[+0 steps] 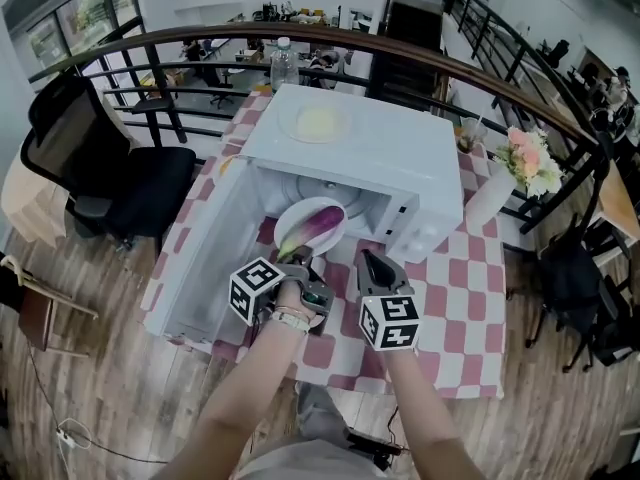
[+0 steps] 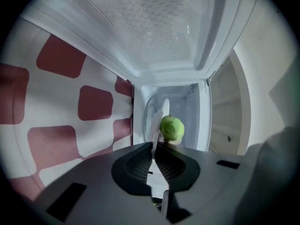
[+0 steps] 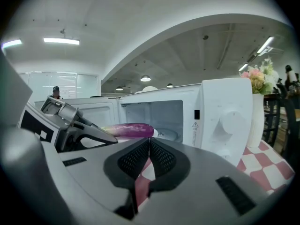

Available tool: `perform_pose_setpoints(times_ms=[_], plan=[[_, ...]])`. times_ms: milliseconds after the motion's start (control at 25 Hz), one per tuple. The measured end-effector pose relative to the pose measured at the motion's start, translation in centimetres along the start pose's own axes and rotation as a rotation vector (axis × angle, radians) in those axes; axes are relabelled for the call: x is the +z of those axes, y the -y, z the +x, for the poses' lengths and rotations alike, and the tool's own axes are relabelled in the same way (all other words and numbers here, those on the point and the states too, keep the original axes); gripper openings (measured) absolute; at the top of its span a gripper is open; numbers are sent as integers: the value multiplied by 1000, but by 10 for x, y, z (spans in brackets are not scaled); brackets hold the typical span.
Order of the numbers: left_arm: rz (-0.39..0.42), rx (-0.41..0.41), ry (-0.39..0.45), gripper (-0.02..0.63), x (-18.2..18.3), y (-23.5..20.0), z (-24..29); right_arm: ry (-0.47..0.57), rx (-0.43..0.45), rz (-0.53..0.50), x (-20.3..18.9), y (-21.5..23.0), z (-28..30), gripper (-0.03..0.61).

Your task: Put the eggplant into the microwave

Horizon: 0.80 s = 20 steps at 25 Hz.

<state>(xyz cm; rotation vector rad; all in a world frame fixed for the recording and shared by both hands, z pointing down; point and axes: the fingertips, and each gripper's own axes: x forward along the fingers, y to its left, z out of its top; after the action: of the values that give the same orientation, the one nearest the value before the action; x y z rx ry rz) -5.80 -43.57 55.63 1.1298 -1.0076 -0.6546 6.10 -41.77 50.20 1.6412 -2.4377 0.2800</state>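
A purple eggplant (image 1: 318, 226) with a green stem end lies on a small white plate (image 1: 296, 220) at the mouth of the open white microwave (image 1: 360, 153). My left gripper (image 1: 299, 265) is shut on the plate's near rim. In the left gripper view the plate (image 2: 158, 118) stands edge-on between the pads, with the eggplant's green end (image 2: 172, 128) behind it and the microwave's inside beyond. My right gripper (image 1: 372, 261) is shut and empty, just right of the plate over the checked cloth. The right gripper view shows the eggplant (image 3: 129, 130) level in front of the cavity.
The microwave door (image 1: 200, 258) hangs wide open to the left. A second plate (image 1: 318, 123) rests on the microwave's top. A vase of flowers (image 1: 530, 163) stands at the right, a water bottle (image 1: 284, 63) behind. A black chair (image 1: 110, 168) and a railing border the table.
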Motion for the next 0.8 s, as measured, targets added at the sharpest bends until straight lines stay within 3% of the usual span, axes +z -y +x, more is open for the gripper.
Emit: perform_pose_setpoints(times_ms=[800], plan=[[-57,22,-50,18,14,-20,69,-64,11,1,-23,4,36,26]])
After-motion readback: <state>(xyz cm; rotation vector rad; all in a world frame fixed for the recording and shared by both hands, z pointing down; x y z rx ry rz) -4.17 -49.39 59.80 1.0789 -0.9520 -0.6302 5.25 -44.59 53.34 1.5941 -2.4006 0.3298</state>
